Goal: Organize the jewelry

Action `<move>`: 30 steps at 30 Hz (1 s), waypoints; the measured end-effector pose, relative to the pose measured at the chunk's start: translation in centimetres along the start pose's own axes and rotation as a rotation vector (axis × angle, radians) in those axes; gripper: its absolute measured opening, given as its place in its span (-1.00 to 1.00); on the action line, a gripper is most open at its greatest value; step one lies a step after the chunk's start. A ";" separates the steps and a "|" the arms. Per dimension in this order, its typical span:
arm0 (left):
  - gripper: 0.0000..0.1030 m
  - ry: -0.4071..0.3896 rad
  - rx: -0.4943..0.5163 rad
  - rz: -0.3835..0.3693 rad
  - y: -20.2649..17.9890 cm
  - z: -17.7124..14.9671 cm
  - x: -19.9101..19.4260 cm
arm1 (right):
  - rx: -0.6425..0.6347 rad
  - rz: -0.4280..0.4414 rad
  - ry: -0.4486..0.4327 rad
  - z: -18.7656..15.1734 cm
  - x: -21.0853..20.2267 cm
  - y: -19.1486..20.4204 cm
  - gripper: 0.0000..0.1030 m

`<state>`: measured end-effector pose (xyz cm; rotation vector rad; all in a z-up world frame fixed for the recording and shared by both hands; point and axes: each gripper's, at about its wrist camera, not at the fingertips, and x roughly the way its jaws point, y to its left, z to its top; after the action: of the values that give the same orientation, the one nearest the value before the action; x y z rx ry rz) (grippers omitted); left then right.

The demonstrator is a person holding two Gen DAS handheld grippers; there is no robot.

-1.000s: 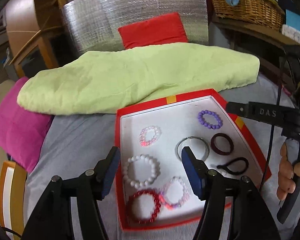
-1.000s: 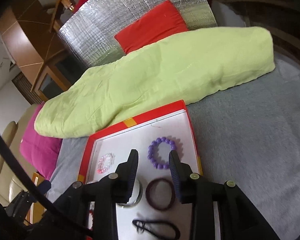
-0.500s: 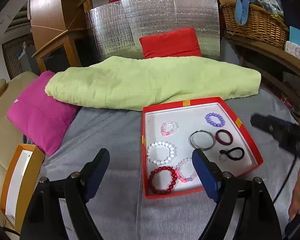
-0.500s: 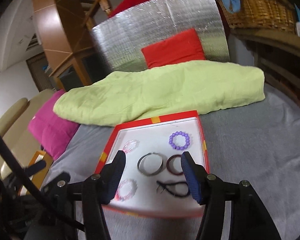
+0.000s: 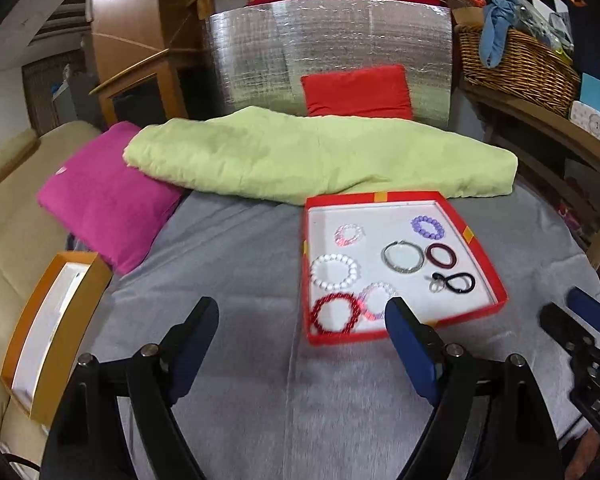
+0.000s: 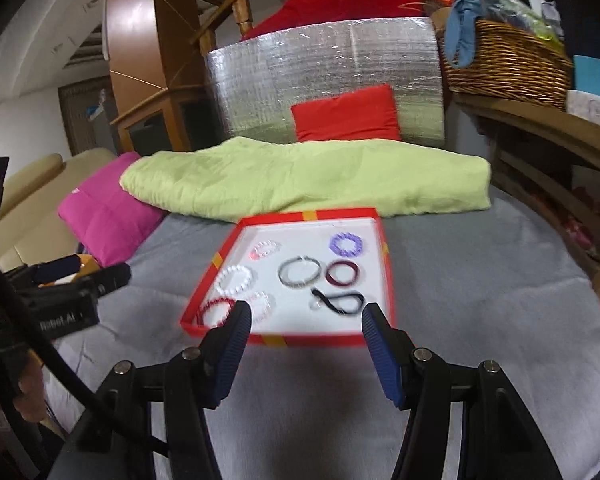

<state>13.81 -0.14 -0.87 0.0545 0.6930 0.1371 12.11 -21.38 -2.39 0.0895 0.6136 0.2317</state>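
A red tray (image 5: 488,264) with a white floor lies on the grey cloth; it also shows in the right wrist view (image 6: 388,280). In it lie a purple bead bracelet (image 5: 427,227), a pink one (image 5: 349,234), a white one (image 5: 334,271), a red one (image 5: 334,313), a silver bangle (image 5: 403,257), a maroon ring (image 5: 441,255) and a black hair tie (image 5: 456,282). My left gripper (image 5: 300,330) is open and empty, above the cloth short of the tray's near left corner. My right gripper (image 6: 306,330) is open and empty, just short of the tray's near edge.
A green folded blanket (image 5: 316,156) lies behind the tray, a pink cushion (image 5: 104,200) to the left. An orange box (image 5: 48,328) sits at the far left on a beige sofa. A silver panel, a red cushion (image 5: 356,92) and a wicker basket (image 5: 516,64) stand behind.
Both grippers have drawn back and up from over the tray, so the whole tray now shows. Both have opened wider. The jewelry has not moved.
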 end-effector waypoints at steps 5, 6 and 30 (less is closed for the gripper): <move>0.66 0.021 -0.012 0.012 0.8 -1.3 -3.4 | -0.017 -0.060 0.028 -0.1 -4.1 0.8 0.19; 0.66 0.017 -0.007 0.020 1.0 -1.5 -4.4 | -0.017 -0.060 0.036 0.2 -5.1 1.0 0.19; 0.66 -0.108 -0.034 0.069 3.7 -3.5 -19.2 | -0.088 -0.058 0.008 -0.2 -18.3 7.3 0.28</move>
<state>-3.41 0.78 8.98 0.0531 0.5808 0.2105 -3.85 -18.73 8.79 -0.0140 0.6124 0.2028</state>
